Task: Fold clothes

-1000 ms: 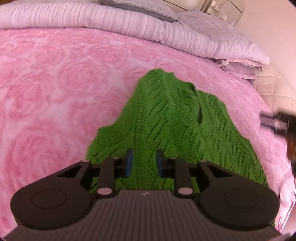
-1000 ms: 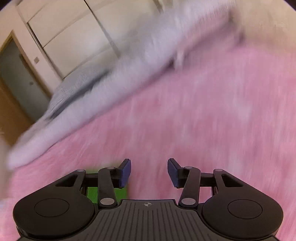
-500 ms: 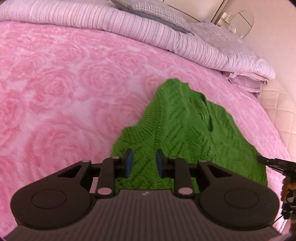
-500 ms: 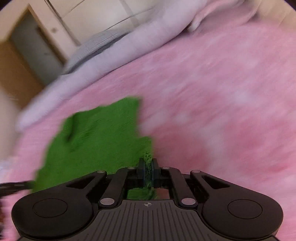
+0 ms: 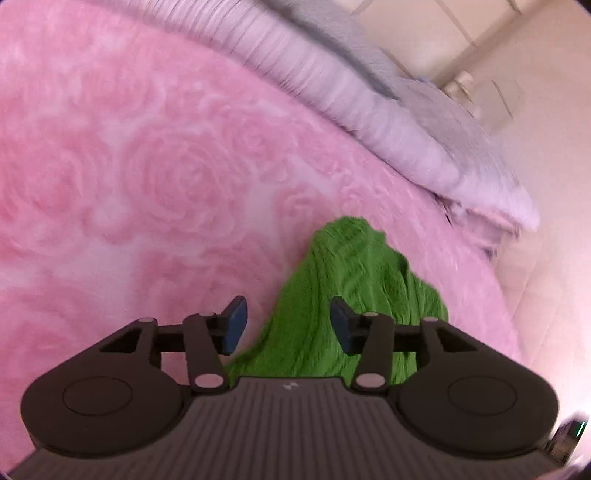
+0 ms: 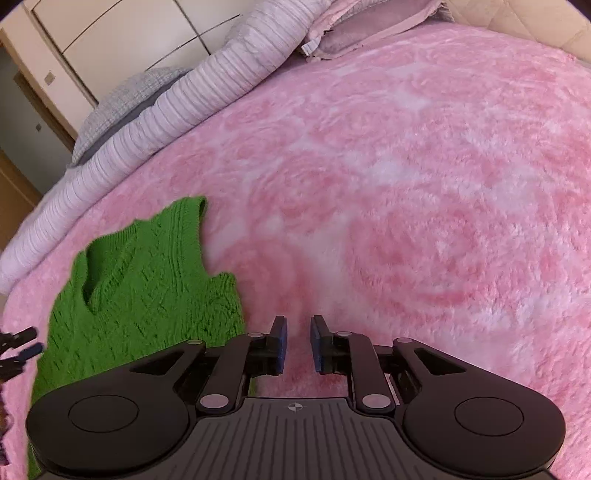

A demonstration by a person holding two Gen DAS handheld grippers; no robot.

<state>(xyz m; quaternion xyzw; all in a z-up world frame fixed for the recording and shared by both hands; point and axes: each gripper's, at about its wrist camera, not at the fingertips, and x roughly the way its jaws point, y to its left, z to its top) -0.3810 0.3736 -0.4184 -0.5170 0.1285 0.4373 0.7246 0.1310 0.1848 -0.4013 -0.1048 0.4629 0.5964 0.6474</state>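
Garment position: your green cable-knit sleeveless vest lies flat on the pink rose-patterned plush bedspread, V-neck pointing away from you.
Left gripper: your left gripper hovers over the near end of the vest; its jaws have just been opening and stand wide, released. Green knit shows in the gap below, but the blue pads do not press on it.
Right gripper: your right gripper sits just right of the vest's edge, over bare bedspread. Its jaws have just been opening and are parted a little, with only pink pile visible between them; nothing gripped.
Vest texture: chunky knit with raised cable and lattice ribs, ribbed trim at neck and armhole; soft, bunched into a ridge in the left wrist view, which is blurred.
Bedspread texture: deep fluffy pile, large swirled rose shapes in pink and white.
Far side of bed: a pale lilac ribbed quilt rolled along the bedspread's edge, with a grey checked pillow behind it.
Background: cream panelled wardrobe doors beyond the bed.
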